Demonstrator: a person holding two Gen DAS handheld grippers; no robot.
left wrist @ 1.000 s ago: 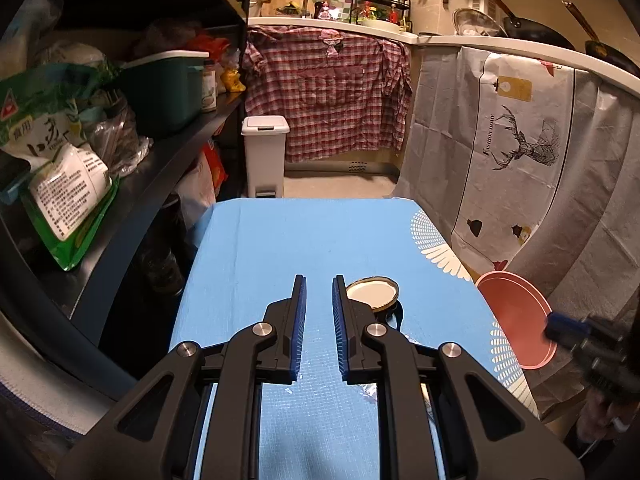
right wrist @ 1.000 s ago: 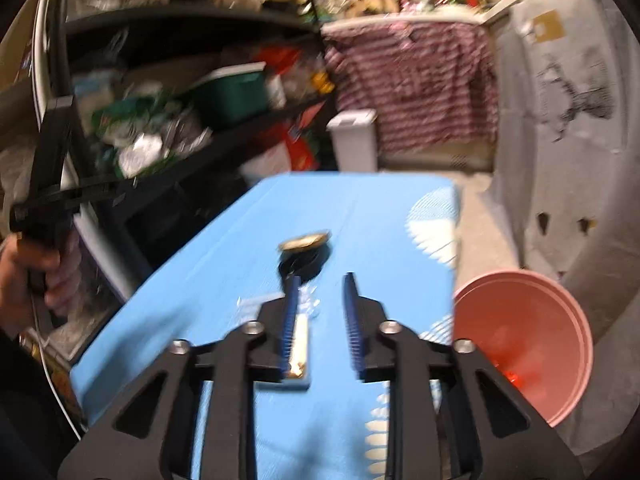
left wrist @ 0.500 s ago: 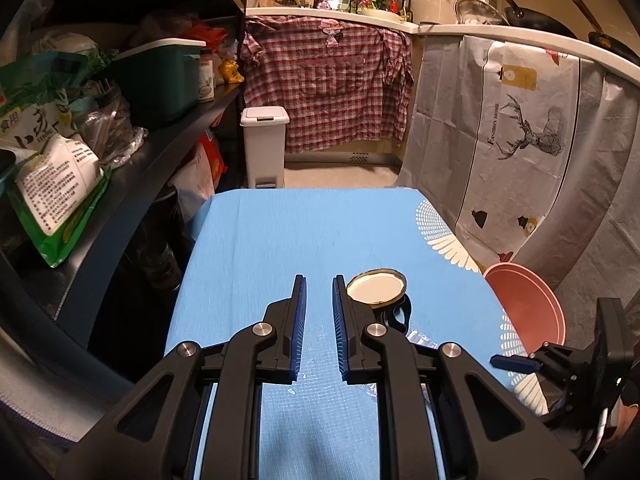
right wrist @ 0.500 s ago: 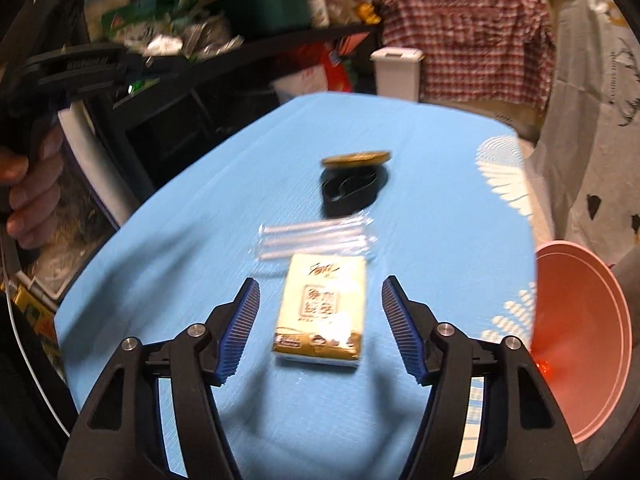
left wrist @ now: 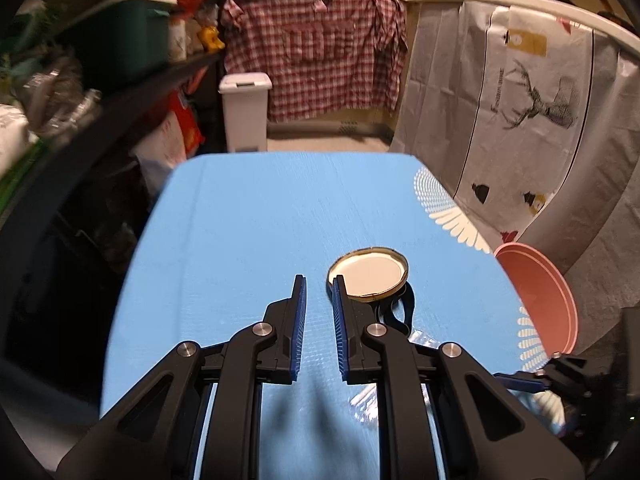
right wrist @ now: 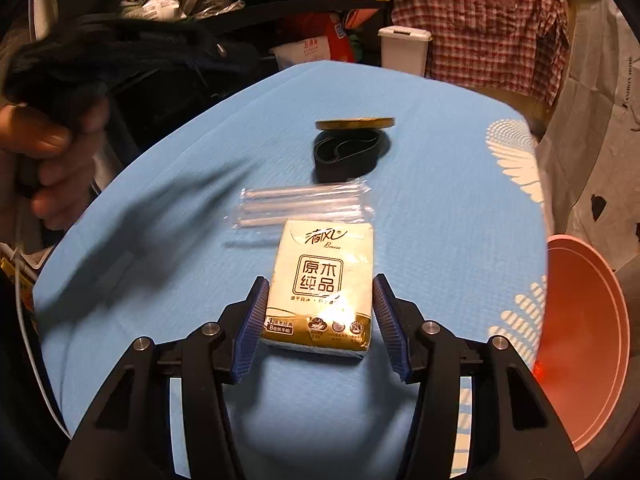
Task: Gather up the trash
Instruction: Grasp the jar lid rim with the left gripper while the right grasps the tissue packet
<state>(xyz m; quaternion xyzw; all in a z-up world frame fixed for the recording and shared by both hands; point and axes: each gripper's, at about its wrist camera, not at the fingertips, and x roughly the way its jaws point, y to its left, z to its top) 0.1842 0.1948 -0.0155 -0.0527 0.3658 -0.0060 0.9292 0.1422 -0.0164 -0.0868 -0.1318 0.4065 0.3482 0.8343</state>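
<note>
A cream and gold tissue pack (right wrist: 320, 284) lies flat on the blue table (right wrist: 440, 160). My right gripper (right wrist: 320, 296) straddles its near half, and the jaws are closing, with the pads close to its sides but not squeezing it. Beyond the pack lie clear wrapped straws (right wrist: 300, 206), a black band (right wrist: 346, 152) and a gold jar lid (right wrist: 354, 123). My left gripper (left wrist: 319, 286) hovers just left of that lid (left wrist: 368, 272), with only a narrow gap and nothing between its fingers.
A pink basin (right wrist: 580, 340) stands off the table's right edge, also visible as the basin (left wrist: 536, 292) from the left. A white pedal bin (left wrist: 245, 110) stands on the floor beyond the table. Cluttered dark shelves (left wrist: 120, 80) run along the left. A hand (right wrist: 48, 140) holds the left gripper.
The right gripper came down over the tissue pack, its jaws spreading wide and then narrowing around it. The left gripper sank and moved forward toward the lid, its gap unchanged.
</note>
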